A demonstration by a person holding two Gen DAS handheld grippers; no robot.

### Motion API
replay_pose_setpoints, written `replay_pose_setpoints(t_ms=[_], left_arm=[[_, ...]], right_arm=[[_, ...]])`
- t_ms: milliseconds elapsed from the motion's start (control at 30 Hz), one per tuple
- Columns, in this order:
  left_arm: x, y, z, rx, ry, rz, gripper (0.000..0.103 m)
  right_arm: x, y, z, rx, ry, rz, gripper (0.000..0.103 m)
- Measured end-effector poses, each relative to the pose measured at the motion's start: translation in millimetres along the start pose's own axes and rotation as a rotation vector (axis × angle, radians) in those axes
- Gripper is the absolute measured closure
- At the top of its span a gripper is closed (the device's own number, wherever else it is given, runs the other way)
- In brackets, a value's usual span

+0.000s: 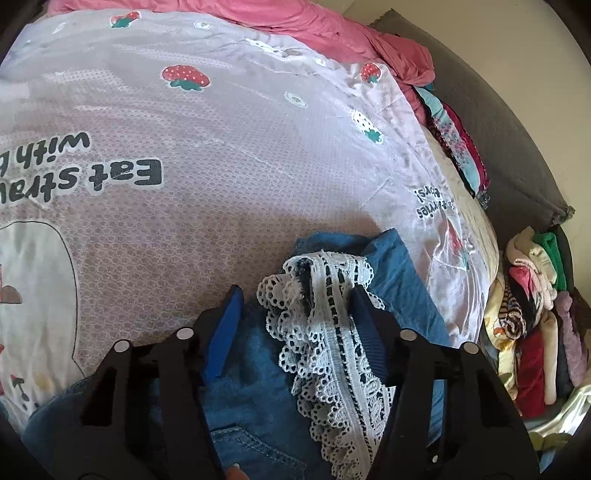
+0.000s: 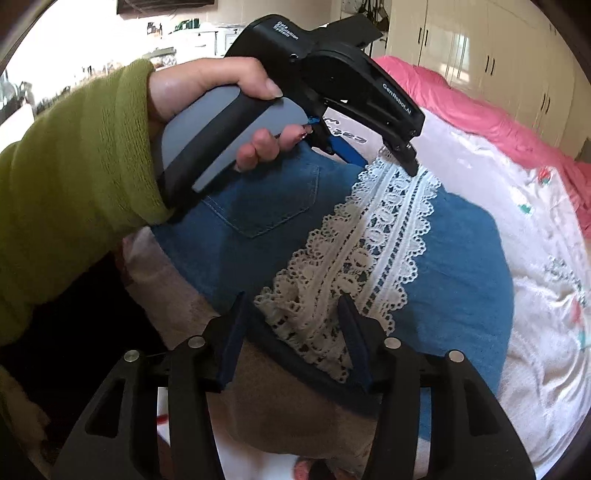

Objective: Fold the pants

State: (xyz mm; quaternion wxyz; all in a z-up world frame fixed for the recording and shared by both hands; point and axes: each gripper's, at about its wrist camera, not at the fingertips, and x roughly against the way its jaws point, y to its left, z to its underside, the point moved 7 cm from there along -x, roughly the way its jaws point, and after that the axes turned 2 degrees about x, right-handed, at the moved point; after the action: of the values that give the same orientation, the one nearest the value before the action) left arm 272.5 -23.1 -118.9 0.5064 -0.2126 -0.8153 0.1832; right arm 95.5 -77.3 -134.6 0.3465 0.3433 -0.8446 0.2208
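Note:
The blue denim pants [image 2: 461, 266] lie folded on the bed, with a white lace trim [image 2: 373, 254] running along them and a back pocket [image 2: 266, 199] showing. My left gripper [image 1: 295, 295] is open, its blue fingers straddling the bunched lace trim [image 1: 325, 332] and denim [image 1: 251, 398] at the far end of the pants. In the right wrist view the left gripper [image 2: 384, 155] rests on the far end of the lace. My right gripper [image 2: 291, 302] is open, its fingers on either side of the near end of the lace.
The bed has a white strawberry-print cover [image 1: 221, 129] and a pink blanket [image 1: 295, 22] at the back. A stack of folded clothes [image 1: 458, 140] sits at the bed's right edge, and a heap of clothes [image 1: 535, 314] lies lower right. White cupboards [image 2: 480, 44] stand behind.

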Motion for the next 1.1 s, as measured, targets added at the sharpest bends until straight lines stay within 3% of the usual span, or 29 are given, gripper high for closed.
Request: replay_pose_setpoints(t_ms=[100, 200, 333, 433, 600, 800, 1100], left_arm=[[-0.8, 1.2, 0.7, 0.010, 0.006, 0.020, 0.060], [-1.7, 0.2, 0.9, 0.015, -0.001, 0.028, 0.070], [2.8, -7.9, -0.8, -0.012, -0.038, -0.003, 0.080], [13.6, -17.1, -4.3, -0.056, -0.081, -0.032, 0.085], [32.9, -27.0, -6.1, -0.121, -0.127, -0.089, 0.085], [35.0, -4.5, -3.0, -0.092, -0.110, -0.180, 0.085], [21.4, 5.3, 0.7, -0.100, -0.074, -0.201, 0.085]], right_arm=[[-2.8, -2.1, 3.3, 0.052, 0.008, 0.063, 0.072], [0.1, -5.1, 2.3, 0.023, -0.003, 0.032, 0.082], [7.5, -14.2, 0.1, -0.068, -0.043, -0.059, 0.084], [16.3, -17.5, -2.4, -0.106, -0.081, -0.109, 0.084], [31.4, -9.7, -9.9, -0.098, -0.143, -0.168, 0.084], [6.1, -4.7, -3.9, -0.083, -0.072, -0.187, 0.084], [-1.4, -2.5, -1.1, -0.091, -0.057, -0.233, 0.068]])
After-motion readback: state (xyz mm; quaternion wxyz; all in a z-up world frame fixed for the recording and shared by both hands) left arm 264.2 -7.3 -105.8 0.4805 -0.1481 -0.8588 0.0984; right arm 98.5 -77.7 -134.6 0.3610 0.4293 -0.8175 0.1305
